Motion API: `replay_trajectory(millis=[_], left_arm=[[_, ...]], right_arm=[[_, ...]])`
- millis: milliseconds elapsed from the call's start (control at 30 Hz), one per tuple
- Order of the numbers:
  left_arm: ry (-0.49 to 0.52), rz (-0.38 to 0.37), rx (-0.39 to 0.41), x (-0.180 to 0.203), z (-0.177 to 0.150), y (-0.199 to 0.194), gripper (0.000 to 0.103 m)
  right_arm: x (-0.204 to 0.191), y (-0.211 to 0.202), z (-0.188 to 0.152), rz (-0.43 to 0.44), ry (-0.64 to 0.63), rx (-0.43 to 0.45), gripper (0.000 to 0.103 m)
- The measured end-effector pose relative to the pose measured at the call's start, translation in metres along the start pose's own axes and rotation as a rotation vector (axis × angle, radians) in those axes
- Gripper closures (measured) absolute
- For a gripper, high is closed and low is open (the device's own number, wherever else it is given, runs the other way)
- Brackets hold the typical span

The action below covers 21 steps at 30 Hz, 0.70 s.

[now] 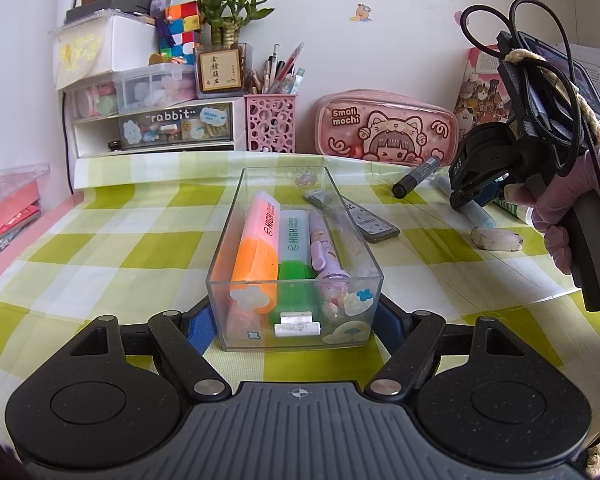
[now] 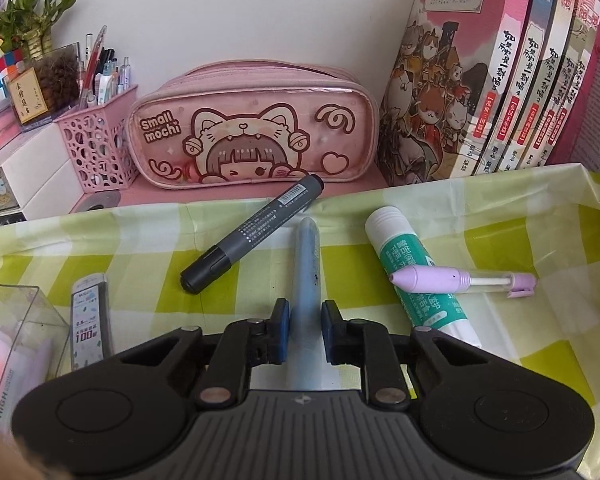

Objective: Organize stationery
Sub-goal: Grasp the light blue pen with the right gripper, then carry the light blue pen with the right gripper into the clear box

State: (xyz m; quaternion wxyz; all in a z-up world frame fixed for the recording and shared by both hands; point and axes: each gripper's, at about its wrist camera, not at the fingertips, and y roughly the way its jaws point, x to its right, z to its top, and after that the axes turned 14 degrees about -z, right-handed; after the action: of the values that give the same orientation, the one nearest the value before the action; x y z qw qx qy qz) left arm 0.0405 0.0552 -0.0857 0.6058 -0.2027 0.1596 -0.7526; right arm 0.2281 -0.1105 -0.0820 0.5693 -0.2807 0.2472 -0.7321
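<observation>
A clear plastic box stands on the green checked cloth. It holds an orange highlighter, a green highlighter and a purple pen. My left gripper is shut on the box's near end, one blue pad against each side wall. In the right wrist view a pale blue pen lies pointing away, and my right gripper is shut on its near part. From the left wrist view that gripper is at the far right, held by a gloved hand.
Loose on the cloth lie a black marker, a green-and-white glue stick, a lilac pen, a lead refill case and a white eraser. Behind stand a pink pencil case, a pink pen holder, books and drawers.
</observation>
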Motion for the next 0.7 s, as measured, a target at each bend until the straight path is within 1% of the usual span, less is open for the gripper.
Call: replay_trajectory(millis=[133,200,533,700], left_arm=[[0.0,0.0,0.0,0.0,0.0,0.0,0.027],[0.0,0.0,0.0,0.0,0.0,0.0,0.027],[0.0,0.0,0.0,0.0,0.0,0.0,0.027],[0.0,0.0,0.0,0.0,0.0,0.0,0.027]], right_arm=[[0.009,-0.006,-0.004,0.044,0.079,-0.034,0.082],[0.012,-0.009,-0.006,0.079,0.119,-0.053,0.082],[0.024,-0.025,-0.022,0.266,0.273,-0.129,0.082],[0.029,-0.041,-0.03,0.386,0.341,-0.156,0.082]])
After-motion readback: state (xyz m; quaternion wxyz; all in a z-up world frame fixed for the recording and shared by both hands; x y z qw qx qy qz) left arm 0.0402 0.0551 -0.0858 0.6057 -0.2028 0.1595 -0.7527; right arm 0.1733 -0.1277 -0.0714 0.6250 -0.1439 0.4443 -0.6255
